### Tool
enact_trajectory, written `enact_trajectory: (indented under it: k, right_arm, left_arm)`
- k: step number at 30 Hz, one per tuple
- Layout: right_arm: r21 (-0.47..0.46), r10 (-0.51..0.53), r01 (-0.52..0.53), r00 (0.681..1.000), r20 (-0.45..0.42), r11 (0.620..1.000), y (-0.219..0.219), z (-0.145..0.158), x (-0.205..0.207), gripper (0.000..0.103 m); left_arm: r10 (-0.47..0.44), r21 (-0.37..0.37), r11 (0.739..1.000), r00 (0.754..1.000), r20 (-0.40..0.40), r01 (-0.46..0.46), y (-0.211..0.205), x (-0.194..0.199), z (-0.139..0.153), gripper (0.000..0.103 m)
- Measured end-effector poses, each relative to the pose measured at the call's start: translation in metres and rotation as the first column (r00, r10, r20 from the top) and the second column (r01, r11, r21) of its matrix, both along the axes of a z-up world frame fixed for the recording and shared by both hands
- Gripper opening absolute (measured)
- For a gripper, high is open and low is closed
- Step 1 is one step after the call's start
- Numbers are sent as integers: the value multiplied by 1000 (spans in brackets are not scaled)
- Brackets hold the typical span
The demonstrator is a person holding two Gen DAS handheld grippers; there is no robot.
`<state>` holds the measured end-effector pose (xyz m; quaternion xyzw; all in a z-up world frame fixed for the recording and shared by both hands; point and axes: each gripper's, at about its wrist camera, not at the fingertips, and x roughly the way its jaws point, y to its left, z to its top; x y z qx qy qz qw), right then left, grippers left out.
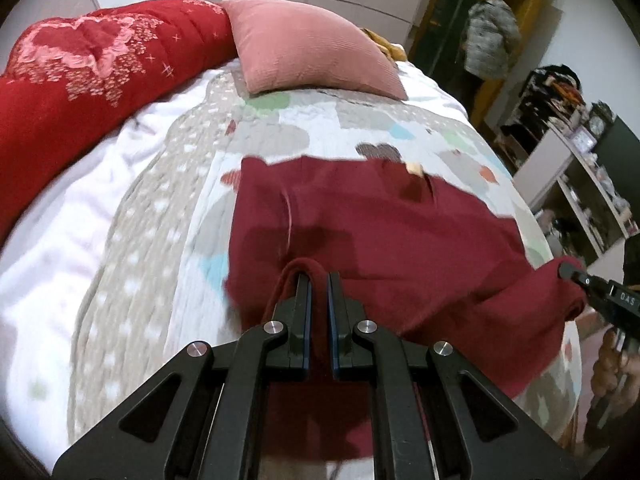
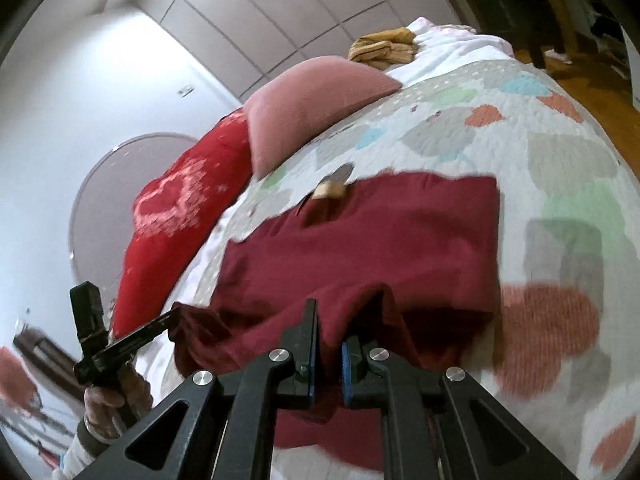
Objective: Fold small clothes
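Pinched tight in the left gripper (image 1: 319, 280), low centre of the left wrist view: a rolled edge of the maroon garment (image 1: 380, 232), looped over the left fingertip. Same story for the right gripper (image 2: 336, 320), low centre of the right wrist view — jaws nearly closed on a bunched hem, cloth humped over the right finger. Near edge lifted at two corners and sagging between them; far half flat on the patterned quilt (image 1: 160, 240), mid frame. Likely risks: thin hold on a rolled hem, so a slip from one pinch and a lopsided fold; slack between the grips dragging and creasing the layer beneath; far edge skidding on the quilt if pulled rather than carried over. Small tan tag (image 2: 330, 190) at the far hem — hard to say whether loose or attached. Beyond, a pink pillow (image 1: 312, 48) and red blanket (image 1: 92, 76), upper left. Shown only by the left wrist view: a person standing in a doorway, upper right, and cluttered shelves (image 1: 580, 184). Shown only by the right wrist view: the hand (image 2: 116, 404) gripping the left tool's handle, lower left, and the garment's square right corner.
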<state>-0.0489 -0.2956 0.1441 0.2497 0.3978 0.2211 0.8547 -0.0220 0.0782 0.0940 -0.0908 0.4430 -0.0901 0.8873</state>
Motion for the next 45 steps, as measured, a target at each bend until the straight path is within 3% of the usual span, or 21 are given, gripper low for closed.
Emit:
enact_trajectory:
  k: [3,7,11,13,16,20,26,28,29,30,32,34,36,38,39,42,45]
  right_arm:
    - [-24,-41,41,999,-6,999,2,-3,36,8]
    - [-243,-94,80,994,-48,967,23,-19,80,8]
    - [-412,-68,-3,985,-158,911,43,-40,119,8]
    - [-369,-76,11,984,-162,929,36,-35,124,8]
    - [-251,-105,64,983,-152,966,16,-18,126,9]
    - [-218,-92,60,985,-144,974,9,-2,117,11]
    - [-61,-80,67,968,-239,996,-15,-17,117,13]
    - [-50,-98,89,968,-230,995,-22,-14,114,24]
    - [-72,-149,136,967,-207,988,-28,-9,112,44]
    - [-57,-190,182,965,-182,982,-36,-5,110,49]
    - [13,-242,247,957,-158,969,-53,4,106,49]
    - [-33,-233,230,964,-127,973,-52,16,100,49]
    - [-137,-173,160,981,-87,978,-35,24,94,49]
    - [-264,-79,66,996,-41,962,-4,26,85,49]
    - [-309,-53,42,998,-29,950,7,25,82,49]
    - [-382,-26,22,1000,-6,924,26,15,82,49]
    - [-392,-28,17,999,-20,920,35,0,94,49]
  left_arm:
    - [35,28,999,999,-2,-35,-3,32,-8,6]
    - [61,63,996,998,-20,-60,-8,56,-16,6]
    - [68,16,998,996,-62,-67,-5,65,-11,7]
    - [69,-14,997,996,-63,-70,2,66,-2,7]
    - [64,-3,998,997,-47,-64,4,64,9,7]
    - [54,12,999,998,-34,-53,1,59,15,8]
    - [58,-60,996,996,-69,-62,10,67,11,8]
    - [54,-86,994,995,-82,-61,12,73,11,8]
    - [52,-92,994,995,-86,-60,12,74,11,8]
    - [52,-103,993,995,-85,-61,12,76,13,8]
    - [54,-114,992,996,-66,-61,13,75,19,8]
    - [68,-138,988,997,-34,-72,16,74,27,19]
    - [105,-148,984,994,23,-100,19,70,37,77]
    - [149,-192,973,983,109,-126,24,62,47,83]
    - [146,-191,974,982,115,-123,24,61,48,83]
    - [105,-118,988,992,77,-95,12,61,41,83]
    - [59,-22,998,997,56,-58,-6,59,20,83]
